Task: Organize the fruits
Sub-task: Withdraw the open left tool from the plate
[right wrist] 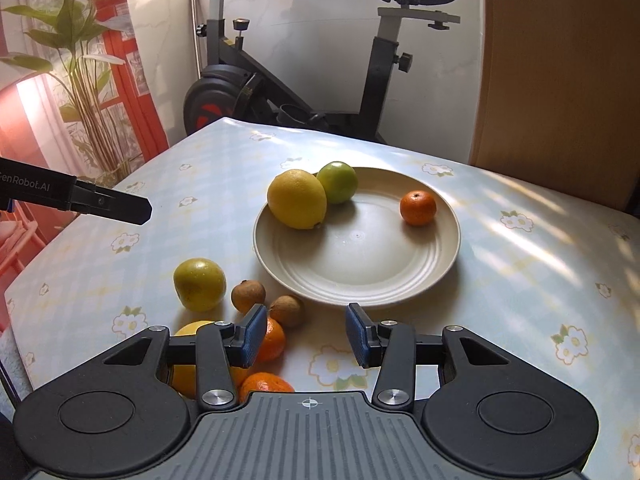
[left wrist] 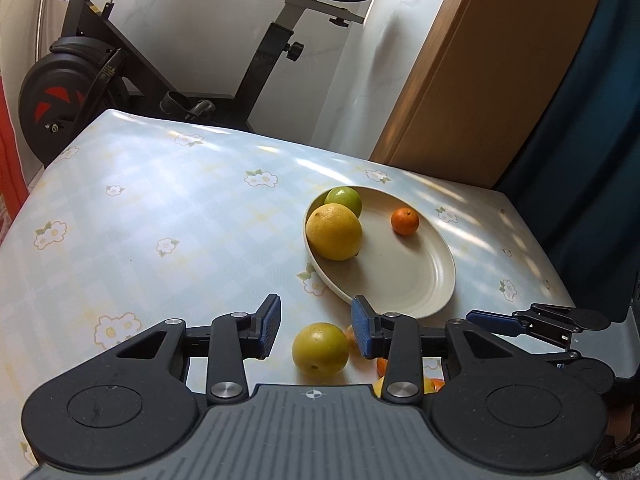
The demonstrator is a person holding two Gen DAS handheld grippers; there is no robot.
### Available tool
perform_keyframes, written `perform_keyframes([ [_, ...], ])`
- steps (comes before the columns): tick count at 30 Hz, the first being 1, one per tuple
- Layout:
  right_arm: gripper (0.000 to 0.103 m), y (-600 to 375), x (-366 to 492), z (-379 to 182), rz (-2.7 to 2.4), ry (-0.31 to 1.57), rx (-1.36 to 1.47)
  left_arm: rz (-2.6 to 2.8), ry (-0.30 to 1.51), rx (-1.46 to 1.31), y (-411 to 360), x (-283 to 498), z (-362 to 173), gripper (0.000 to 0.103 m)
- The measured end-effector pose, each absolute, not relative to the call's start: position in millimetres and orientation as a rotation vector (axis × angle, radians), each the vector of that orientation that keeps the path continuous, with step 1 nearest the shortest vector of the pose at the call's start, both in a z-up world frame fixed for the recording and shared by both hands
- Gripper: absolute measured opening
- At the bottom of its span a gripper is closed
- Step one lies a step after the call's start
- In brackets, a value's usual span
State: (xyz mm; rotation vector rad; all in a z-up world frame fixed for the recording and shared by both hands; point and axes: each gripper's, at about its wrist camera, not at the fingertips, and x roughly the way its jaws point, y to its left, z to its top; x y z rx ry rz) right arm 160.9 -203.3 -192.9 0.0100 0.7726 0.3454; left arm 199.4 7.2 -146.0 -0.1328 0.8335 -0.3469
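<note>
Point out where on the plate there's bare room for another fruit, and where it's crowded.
The plate is bare across its near half and centre, between the lemon and the mandarin. The far-left rim is crowded: lemon against green fruit. Loose fruit clusters on the cloth by the plate's near-left edge.
</note>
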Motion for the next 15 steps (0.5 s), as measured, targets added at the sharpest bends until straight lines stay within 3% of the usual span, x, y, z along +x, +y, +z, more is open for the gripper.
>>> perform_keyframes([
  [15,0.041,-191,151,-193,0.389,0.771,-0.009,-0.289,0.829,-0.080,12,187,-150,0.041],
])
